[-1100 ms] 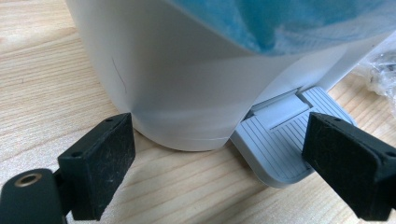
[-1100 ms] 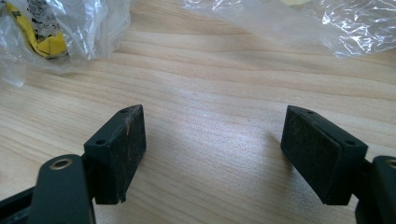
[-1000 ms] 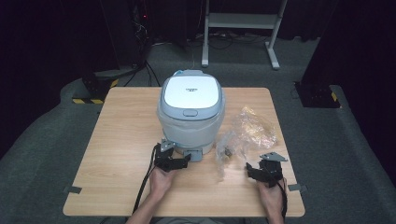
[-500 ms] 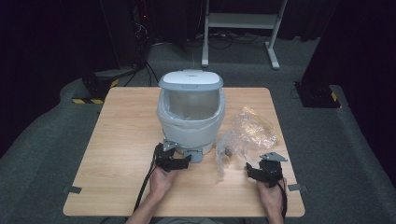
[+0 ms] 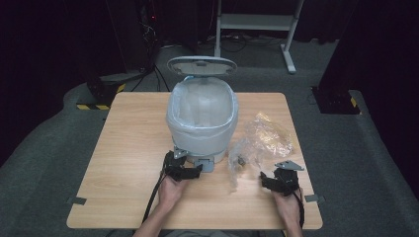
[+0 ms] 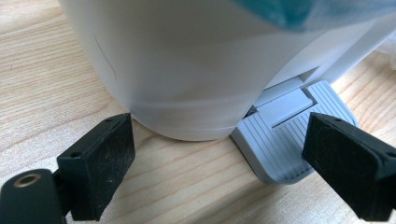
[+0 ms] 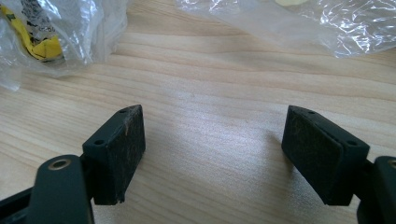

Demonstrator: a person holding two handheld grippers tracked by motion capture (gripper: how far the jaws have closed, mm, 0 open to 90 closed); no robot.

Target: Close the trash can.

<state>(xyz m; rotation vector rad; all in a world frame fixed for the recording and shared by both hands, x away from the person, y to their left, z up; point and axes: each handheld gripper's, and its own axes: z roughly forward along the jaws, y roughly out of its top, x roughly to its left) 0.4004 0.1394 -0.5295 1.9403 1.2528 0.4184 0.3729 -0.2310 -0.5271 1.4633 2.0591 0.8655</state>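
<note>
1. The pedal bin [image 5: 201,126] stands on the far middle of the wooden table [image 5: 123,148]. Its lid [image 5: 201,65] is lifted up and back, so I judge the opening step is done; the waste seems not yet put in.
2. The grey foot pedal [image 6: 289,137] comes out at the base of the bin, ribbed on top. The left gripper [image 5: 184,170] is at this pedal with its jaws spread wide, one on each side, grasping nothing; whether one jaw presses the pedal I cannot tell.
3. The bin is smooth white plastic with a rounded body, and a thin pale liner bag [image 5: 201,111] is folded over its rim.
4. Crumpled clear plastic wrappers [image 5: 262,138] lie just beside the bin on the right, shiny and wrinkled, with something yellow inside [image 7: 39,39]. Probably these go in next.
5. The right gripper [image 5: 281,180] rests near the wrappers, its jaws released and wide apart over bare wood, with worn black pads [image 7: 125,144].
</note>
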